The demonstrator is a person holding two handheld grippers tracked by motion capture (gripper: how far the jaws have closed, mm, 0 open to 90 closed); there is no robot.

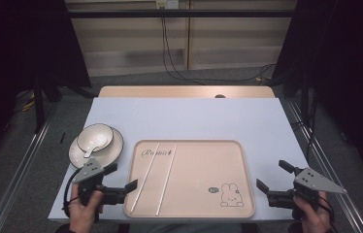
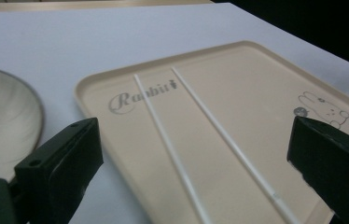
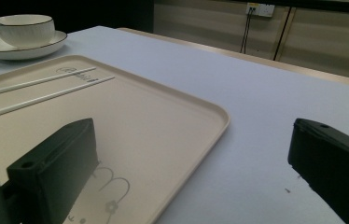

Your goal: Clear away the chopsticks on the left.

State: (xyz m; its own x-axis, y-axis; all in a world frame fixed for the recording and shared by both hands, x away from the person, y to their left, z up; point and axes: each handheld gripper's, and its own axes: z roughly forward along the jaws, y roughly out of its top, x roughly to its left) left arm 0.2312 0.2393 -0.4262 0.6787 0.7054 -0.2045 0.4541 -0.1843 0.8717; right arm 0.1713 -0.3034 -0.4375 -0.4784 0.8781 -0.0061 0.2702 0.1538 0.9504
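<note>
Both claws, left (image 1: 120, 176) and right (image 1: 272, 175), gape empty beside the tray (image 1: 199, 206) bearing two chopsticks (image 1: 154, 177).

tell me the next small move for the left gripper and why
Probably ease the left gripper forward and down over the nearer chopstick. Its jaws stand open and empty at the tray's near-left edge, and both chopsticks lie loose on the tray just ahead.

The left gripper (image 1: 121, 177) is sitting low in the person's left hand (image 1: 83, 208), jaws spread wide. The right gripper (image 1: 272, 176) is mirroring it — gaping too — gripped by the right hand (image 1: 313, 213)
</note>
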